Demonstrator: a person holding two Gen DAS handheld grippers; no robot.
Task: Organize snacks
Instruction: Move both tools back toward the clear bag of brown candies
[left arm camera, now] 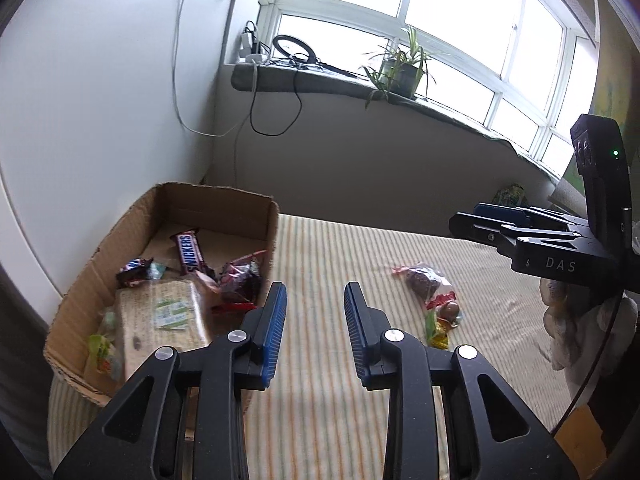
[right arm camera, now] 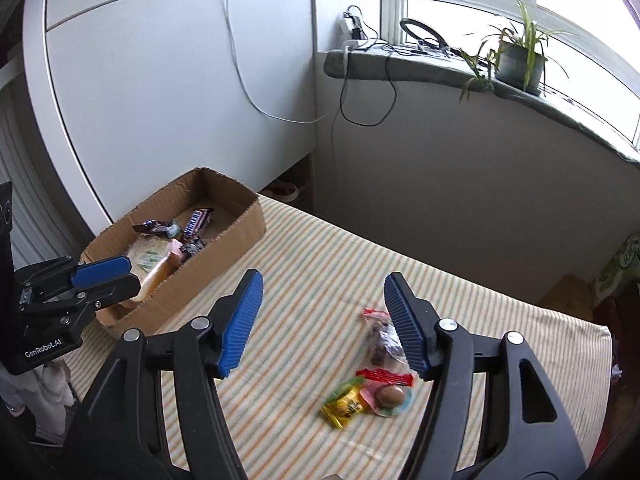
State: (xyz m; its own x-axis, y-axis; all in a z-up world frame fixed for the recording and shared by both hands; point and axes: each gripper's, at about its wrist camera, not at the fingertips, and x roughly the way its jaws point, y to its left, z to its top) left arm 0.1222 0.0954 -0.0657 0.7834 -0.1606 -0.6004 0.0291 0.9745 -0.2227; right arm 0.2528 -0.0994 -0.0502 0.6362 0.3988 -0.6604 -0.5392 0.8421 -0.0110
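Just ahead of the right claw [right arm camera: 322, 320], slightly toward its right finger, a small cluster of loose snacks is lying on the striped cloth [right arm camera: 312, 264]: a clear bag of dark sweets [right arm camera: 380, 340], a red wrapper [right arm camera: 386, 377], a yellow packet [right arm camera: 346, 405] and a brown chocolate egg [right arm camera: 391, 395]. That claw is spread wide and carrying nothing, so it is probably lining up the next pick. The clear bag is running lengthwise away from the claw, its red crimped end pointing far. Closing across its narrow width would call for shifting right and dropping lower. The left claw [left arm camera: 316, 328] is also spread and empty; left of it the cardboard box [left arm camera: 236, 200] is holding a Snickers bar [left arm camera: 191, 254] and a cracker pack [left arm camera: 164, 316].
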